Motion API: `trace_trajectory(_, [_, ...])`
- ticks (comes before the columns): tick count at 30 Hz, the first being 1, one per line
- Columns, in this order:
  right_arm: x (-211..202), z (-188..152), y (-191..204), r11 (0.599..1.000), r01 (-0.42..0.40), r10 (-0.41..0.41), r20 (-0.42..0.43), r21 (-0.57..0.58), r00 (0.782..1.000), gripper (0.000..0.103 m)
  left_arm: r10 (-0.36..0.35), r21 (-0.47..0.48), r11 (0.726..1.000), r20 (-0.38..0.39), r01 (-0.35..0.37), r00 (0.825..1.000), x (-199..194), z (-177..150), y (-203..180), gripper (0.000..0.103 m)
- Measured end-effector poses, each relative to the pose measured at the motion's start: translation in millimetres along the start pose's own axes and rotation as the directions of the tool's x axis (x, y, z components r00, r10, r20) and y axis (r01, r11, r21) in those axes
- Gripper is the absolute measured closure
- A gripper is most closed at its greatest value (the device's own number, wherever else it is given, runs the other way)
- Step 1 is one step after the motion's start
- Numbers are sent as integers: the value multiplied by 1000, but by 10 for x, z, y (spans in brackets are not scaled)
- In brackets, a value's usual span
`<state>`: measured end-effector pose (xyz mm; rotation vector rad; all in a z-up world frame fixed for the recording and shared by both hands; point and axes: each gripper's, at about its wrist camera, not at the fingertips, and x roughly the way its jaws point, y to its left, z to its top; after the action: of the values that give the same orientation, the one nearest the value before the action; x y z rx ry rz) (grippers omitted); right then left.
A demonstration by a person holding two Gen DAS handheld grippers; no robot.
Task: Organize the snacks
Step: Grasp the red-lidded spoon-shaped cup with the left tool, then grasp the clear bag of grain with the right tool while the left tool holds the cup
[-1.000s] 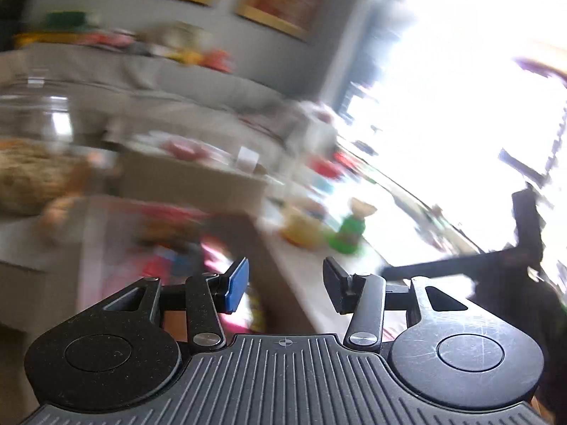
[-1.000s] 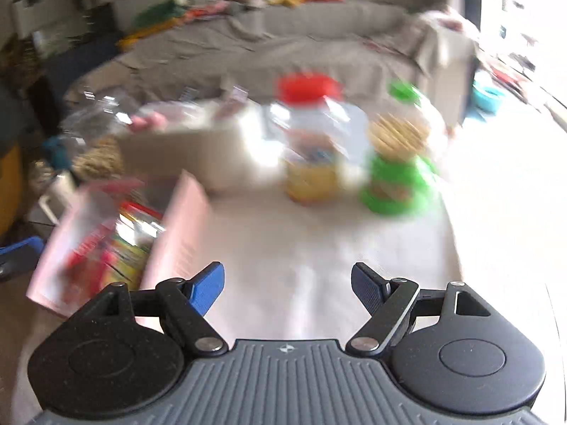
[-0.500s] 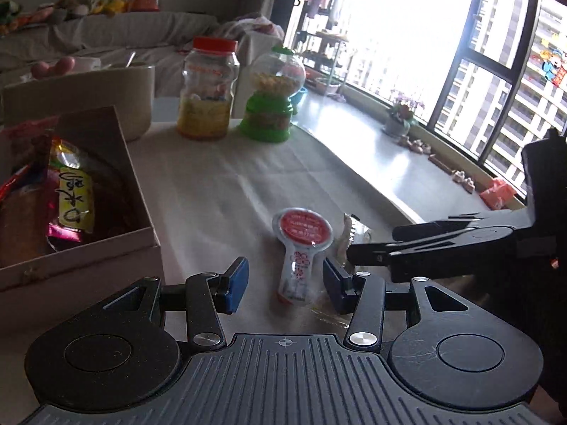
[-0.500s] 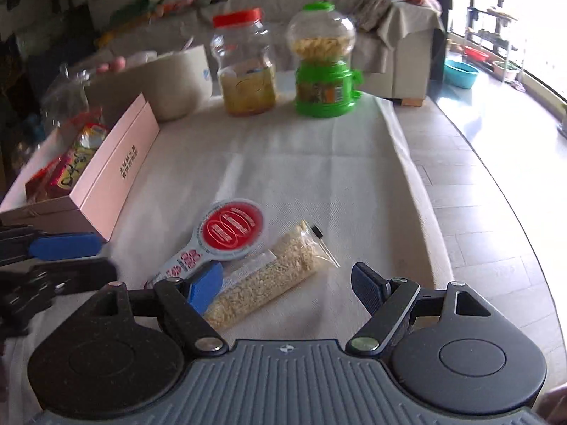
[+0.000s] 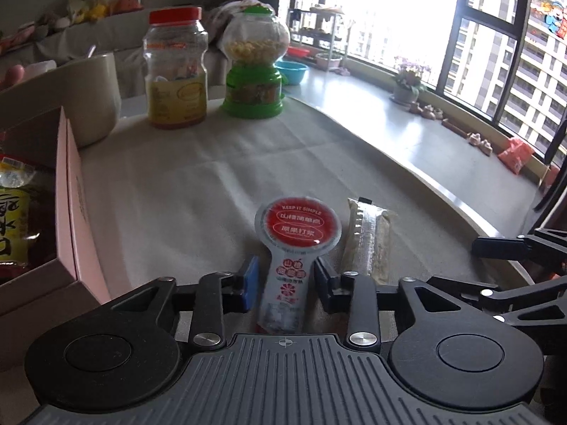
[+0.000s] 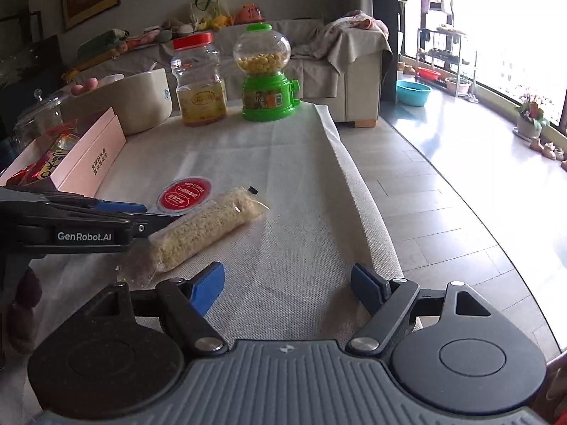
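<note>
A red-lidded spoon-shaped snack pack (image 5: 297,244) lies on the cloth; its handle end sits between the fingers of my open left gripper (image 5: 286,285), not clamped. It also shows in the right wrist view (image 6: 184,194). A clear bag of oat-coloured snack (image 6: 207,225) lies beside it, also in the left wrist view (image 5: 370,239). My right gripper (image 6: 287,285) is open and empty, above the cloth to the right of the bag. A pink box (image 6: 86,163) with snack packets stands at the left, also seen in the left wrist view (image 5: 71,209).
A red-capped jar (image 6: 200,81), a green candy dispenser (image 6: 266,74) and a cream bowl (image 6: 133,101) stand at the table's far end. The table edge (image 6: 372,212) runs along the right, with floor beyond. A sofa stands behind.
The left gripper has moved forward and down so its fingers now flank the red-lidded pack's handle. The right gripper has stayed open and shifted slightly; the views have steadied from blur.
</note>
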<state>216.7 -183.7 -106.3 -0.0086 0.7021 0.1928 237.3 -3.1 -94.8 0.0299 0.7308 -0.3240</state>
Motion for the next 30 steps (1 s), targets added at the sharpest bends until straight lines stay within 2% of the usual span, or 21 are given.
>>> trace_trajectory(3, [4,1,-15,1000,-1,1,3,4,1000,23,-11,-10,1000,-15,11,1000,-115,-82,43,75])
trace_trajectory(8, [-2,-11,-25,1000,-3,3,5,10,1000,23,21,-18,1000,-21,-21,1000,-451,-328,100,75])
trace_trajectory(14, [13,-8,6,1000,10,-10,0,-1,1000,23,111,-101,989,-20,-112,994,-949,-760,239,75])
trace_trajectory(17, [30,1,59,999,31,-31,-7,-15,999,23,129,-161,979,-2,-128,992,-1116,-908,269,75])
trace_trajectory(19, [33,27,99,999,38,-38,-6,-15,999,23,132,-189,974,24,-125,991,-1134,-952,259,75])
trace_trajectory(22, [46,136,136,998,-32,33,-15,50,999,23,130,-227,967,57,-114,990,-1160,-986,270,75])
trace_trajectory(26, [205,349,241,982,-106,115,-47,156,992,23,107,-242,966,64,-88,992,-1145,-968,316,75])
trace_trajectory(30, [461,462,462,989,-67,78,-84,131,993,23,100,-250,965,82,-77,992,-1123,-1009,328,75])
